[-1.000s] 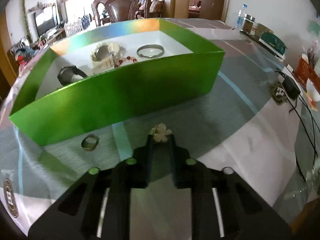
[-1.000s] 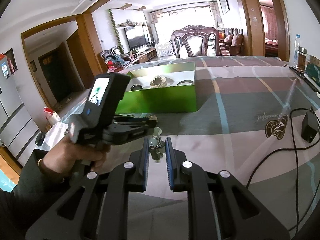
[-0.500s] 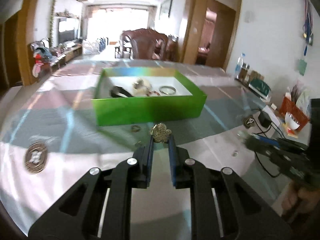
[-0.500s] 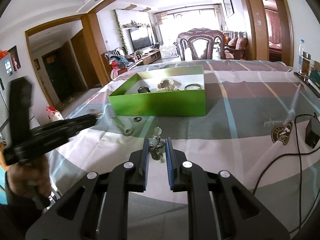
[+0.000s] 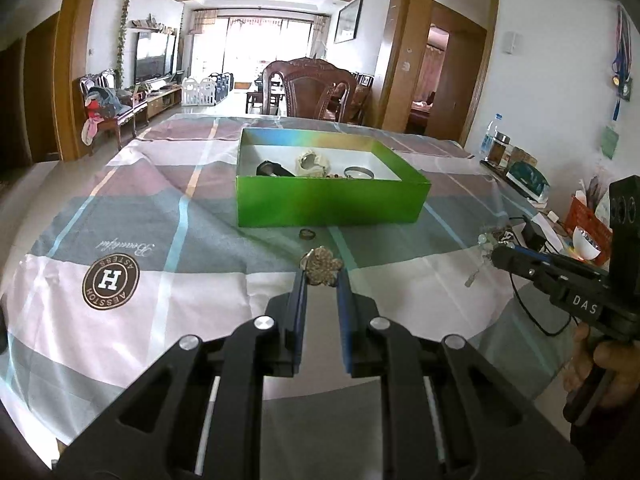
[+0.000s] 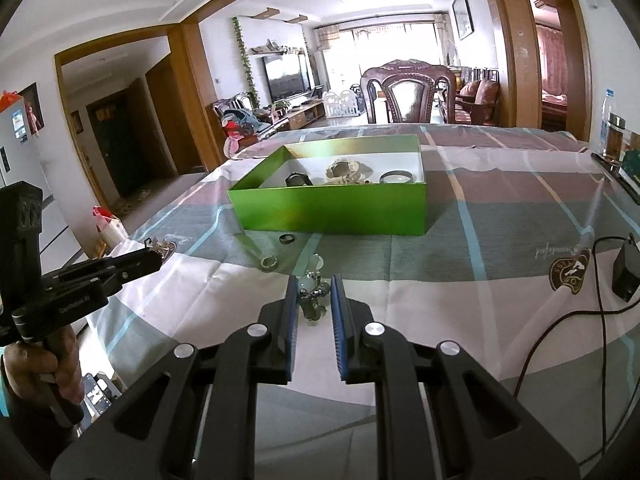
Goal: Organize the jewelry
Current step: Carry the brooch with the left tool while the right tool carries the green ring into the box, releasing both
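Green box now farther, holding watch, bangle

Left gripper: jaws nearly closed, clamping a brooch, angled down. Right gripper: jaws nearly closed on a beaded piece, angled down; each handle held in a hand.

A bright green box sits on a pink-and-grey checked tablecloth.

1 green box — 2 loose rings — 2 hand-held grippers.
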A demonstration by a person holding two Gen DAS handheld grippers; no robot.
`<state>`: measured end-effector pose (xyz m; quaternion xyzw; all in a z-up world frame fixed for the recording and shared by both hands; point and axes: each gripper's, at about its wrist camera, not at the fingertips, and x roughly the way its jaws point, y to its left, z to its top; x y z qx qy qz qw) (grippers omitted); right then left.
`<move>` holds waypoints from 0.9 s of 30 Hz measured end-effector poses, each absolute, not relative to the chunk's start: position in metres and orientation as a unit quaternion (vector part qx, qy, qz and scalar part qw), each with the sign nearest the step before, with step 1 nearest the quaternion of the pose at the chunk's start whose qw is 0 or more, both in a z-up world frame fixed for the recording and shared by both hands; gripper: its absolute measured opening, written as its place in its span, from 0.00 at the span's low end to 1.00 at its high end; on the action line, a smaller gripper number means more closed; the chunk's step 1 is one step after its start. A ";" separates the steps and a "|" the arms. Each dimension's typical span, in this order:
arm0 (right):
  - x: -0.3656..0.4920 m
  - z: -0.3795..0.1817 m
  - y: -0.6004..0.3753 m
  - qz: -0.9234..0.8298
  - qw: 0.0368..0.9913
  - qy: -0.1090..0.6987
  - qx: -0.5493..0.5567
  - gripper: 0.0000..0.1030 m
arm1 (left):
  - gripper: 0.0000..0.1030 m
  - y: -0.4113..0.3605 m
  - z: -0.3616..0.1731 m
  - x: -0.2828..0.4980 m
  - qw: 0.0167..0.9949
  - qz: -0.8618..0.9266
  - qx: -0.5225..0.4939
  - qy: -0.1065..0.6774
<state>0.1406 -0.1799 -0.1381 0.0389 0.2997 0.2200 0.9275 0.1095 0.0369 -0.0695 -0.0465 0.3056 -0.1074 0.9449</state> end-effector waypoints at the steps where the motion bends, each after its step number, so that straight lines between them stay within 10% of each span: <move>1: 0.140 -0.138 -0.180 0.220 0.927 0.301 0.039 0.15 | 0.14 0.038 -0.071 0.109 0.945 -0.108 -0.047 0.306; 27: 0.156 -0.114 -0.178 0.234 0.931 0.279 0.031 0.15 | 0.15 0.037 -0.043 0.132 0.950 -0.117 -0.026 0.289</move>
